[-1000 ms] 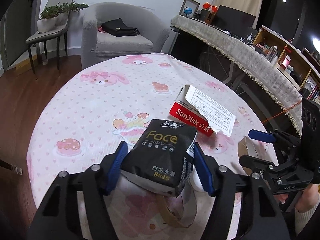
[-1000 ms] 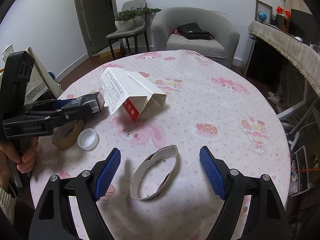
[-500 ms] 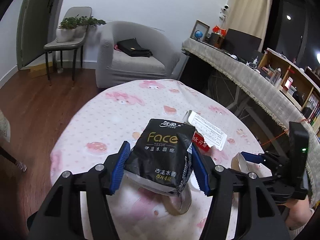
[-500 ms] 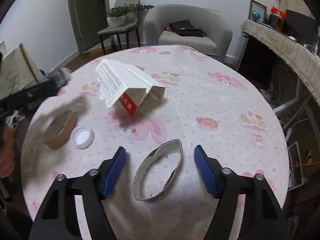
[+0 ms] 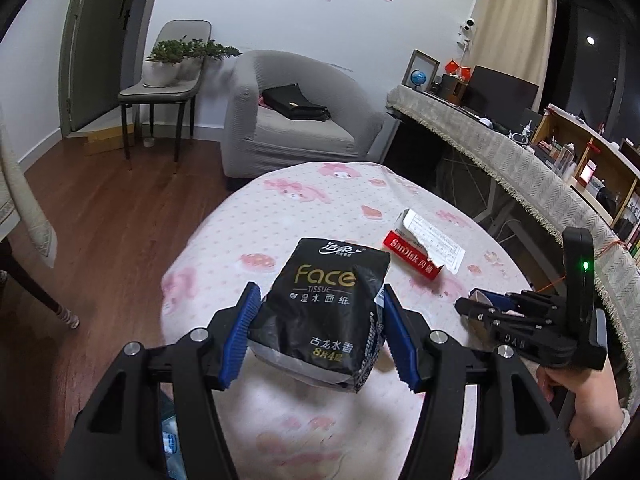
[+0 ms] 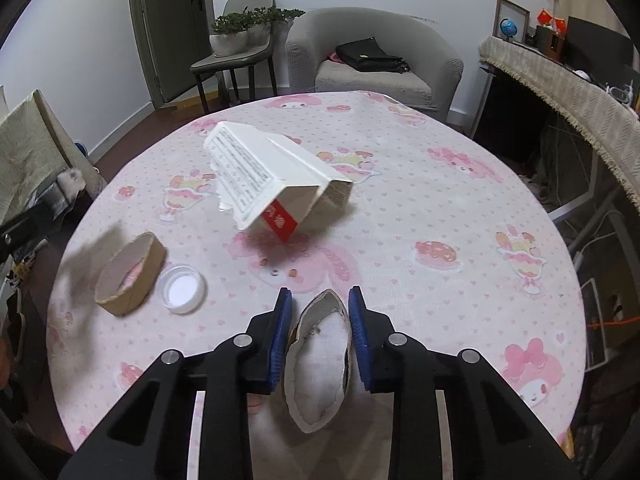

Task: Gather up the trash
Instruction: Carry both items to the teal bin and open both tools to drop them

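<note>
The left gripper (image 5: 320, 328) clamps a tissue pack (image 5: 320, 304) held above the table; the right gripper's (image 6: 320, 332) jaws are closing on a cardboard ring (image 6: 318, 364).

right gripper (image 6: 320, 320) closing | squashed cardboard ring (image 6: 318, 364) between pads

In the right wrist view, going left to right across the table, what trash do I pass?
Brown cardboard ring → white plastic lid → torn white and red box → squashed cardboard ring between the right gripper fingers.

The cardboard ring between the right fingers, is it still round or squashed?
Squashed. The cardboard ring is pinched into a narrow pointed oval between the closing blue fingers of the right gripper.
</note>
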